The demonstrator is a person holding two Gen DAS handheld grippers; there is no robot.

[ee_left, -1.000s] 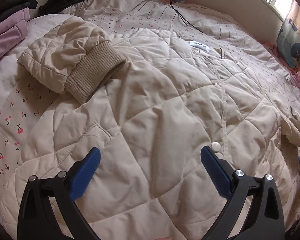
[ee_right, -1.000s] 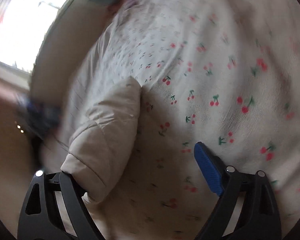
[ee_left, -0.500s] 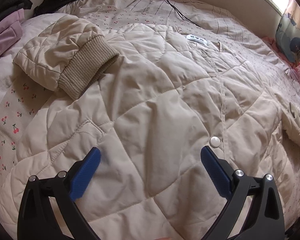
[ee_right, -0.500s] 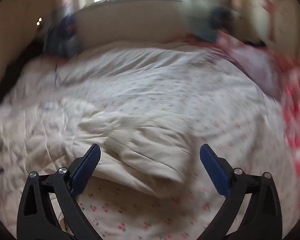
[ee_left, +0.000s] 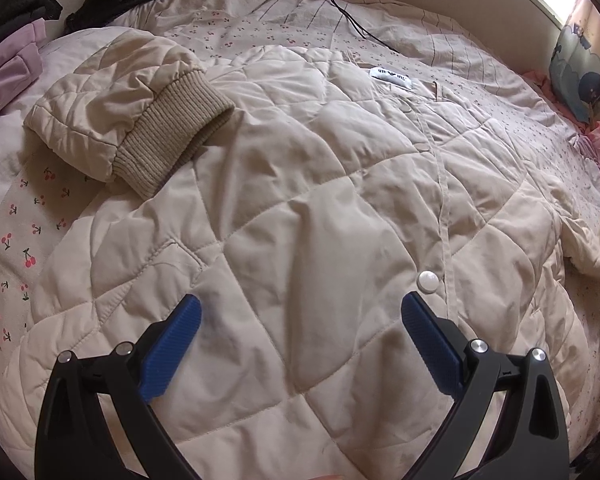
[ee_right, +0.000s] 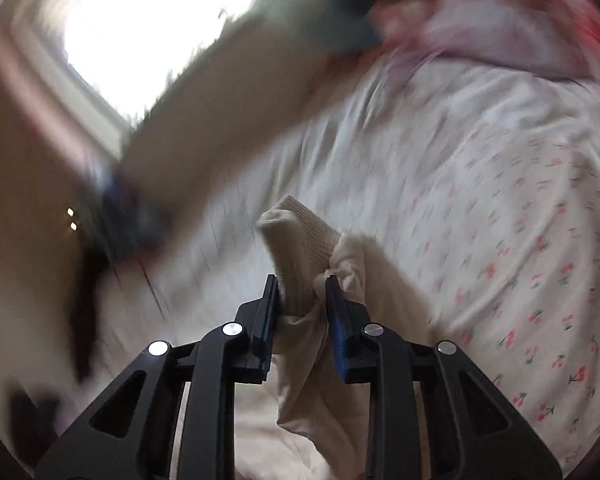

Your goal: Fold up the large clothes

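The quilted jacket (ee_left: pixel 320 208) lies spread over the bed (ee_left: pixel 16 236), filling the centre of the left view, one sleeve (ee_left: pixel 132 120) already folded in at upper left; the other sleeve and the body folds look still undone. The left tongs (ee_left: pixel 300 320) hang wide apart and empty above its hem. The right tongs (ee_right: pixel 302 292), wide half a second ago, are closing on the other sleeve's ribbed cuff (ee_right: pixel 300 236), now pinched between them.

Only one text candidate: a white neck label (ee_left: pixel 391 78) on the quilted beige jacket (ee_left: pixel 320 220), far beyond the left fingers (ee_left: pixel 172 350). Dark print on it was too small to read. Right wrist view showed none.
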